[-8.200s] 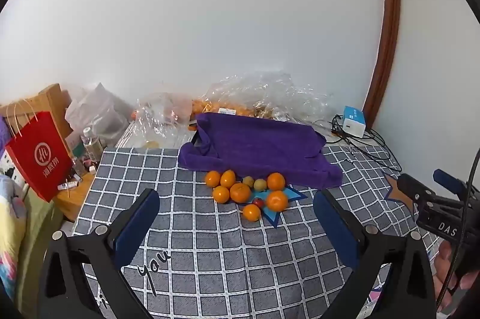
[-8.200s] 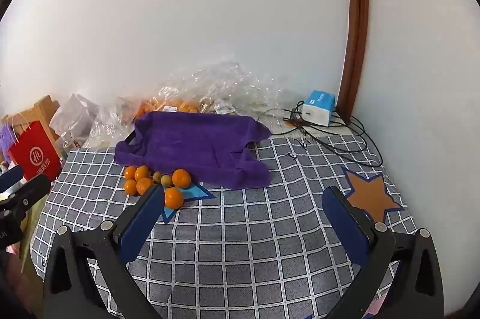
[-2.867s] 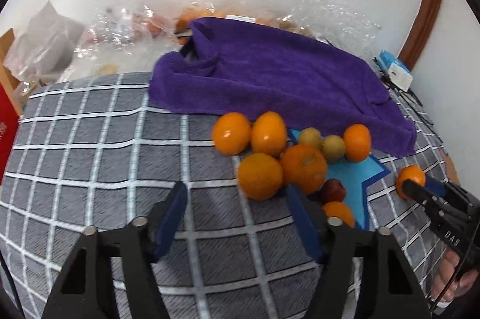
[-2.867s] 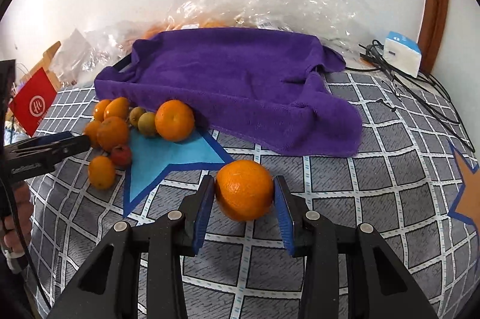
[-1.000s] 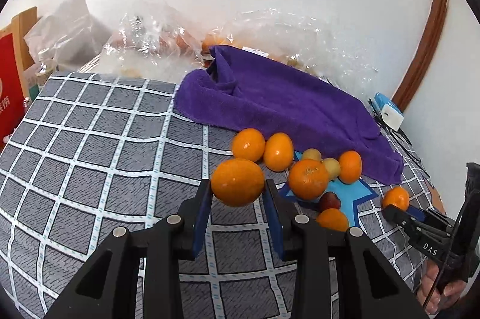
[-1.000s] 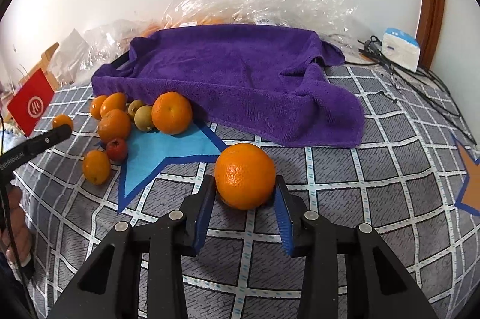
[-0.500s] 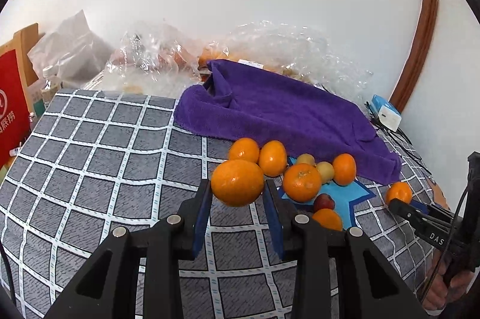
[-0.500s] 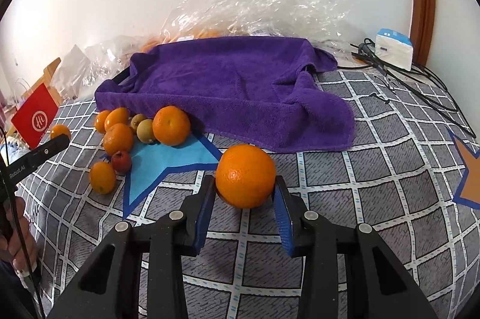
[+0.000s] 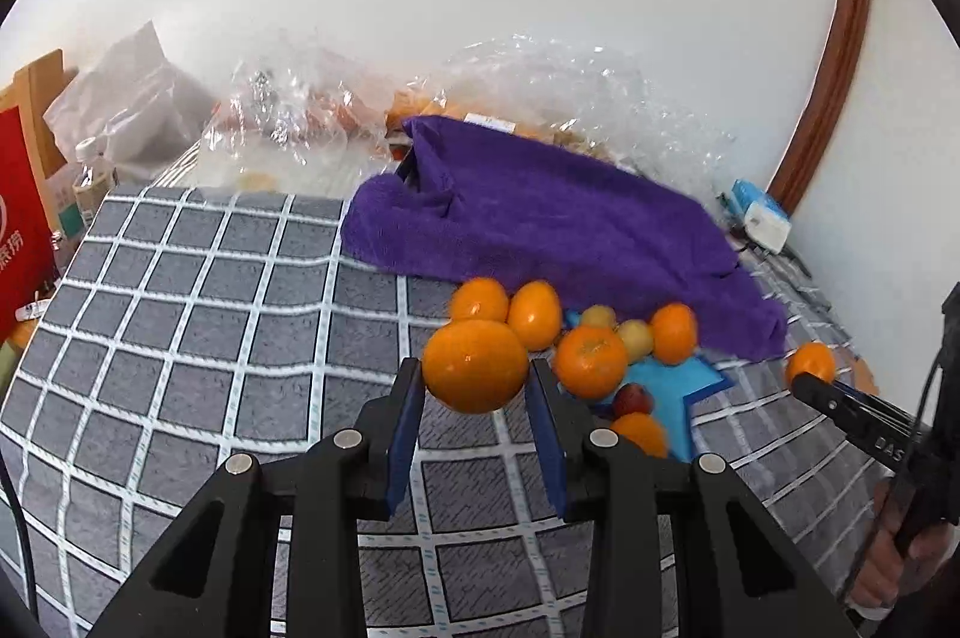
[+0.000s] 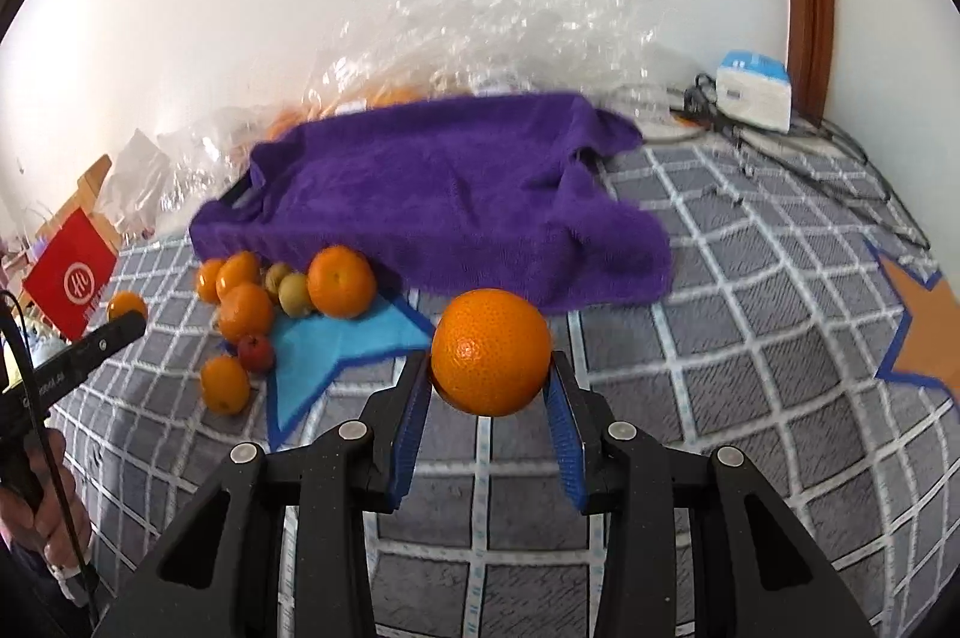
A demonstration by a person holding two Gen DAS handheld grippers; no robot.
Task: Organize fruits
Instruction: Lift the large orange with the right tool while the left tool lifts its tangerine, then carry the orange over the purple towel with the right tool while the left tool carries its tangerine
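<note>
White wall behind, and a bed or table covered in a grey checked cloth (image 9: 180, 338) with blue and orange star prints.

Going left to right in the left wrist view: a red paper bag (image 9: 21, 242) sits at the far edge, crinkly clear plastic bags (image 9: 288, 128) are piled against the wall, and a purple towel (image 9: 540, 212) is draped over what looks like a dark box or tray, hard to say which.

Then the left gripper (image 9: 477, 416), jaws pinched narrow on a mandarin (image 9: 474, 365) and holding it clear of the cloth. Just past it is the rest of the fruit pile (image 9: 591, 350): more mandarins, a couple of small yellow-green fruits and one small red one, bunched on the blue star (image 9: 690, 386) right against the towel edge.

Far right, the right gripper (image 10: 489, 398) is clamped on a bigger orange (image 10: 491, 351), also off the surface.

My guess is each hand takes one fruit so they can be sorted apart by kind. Where they're headed isn't visible.
</note>
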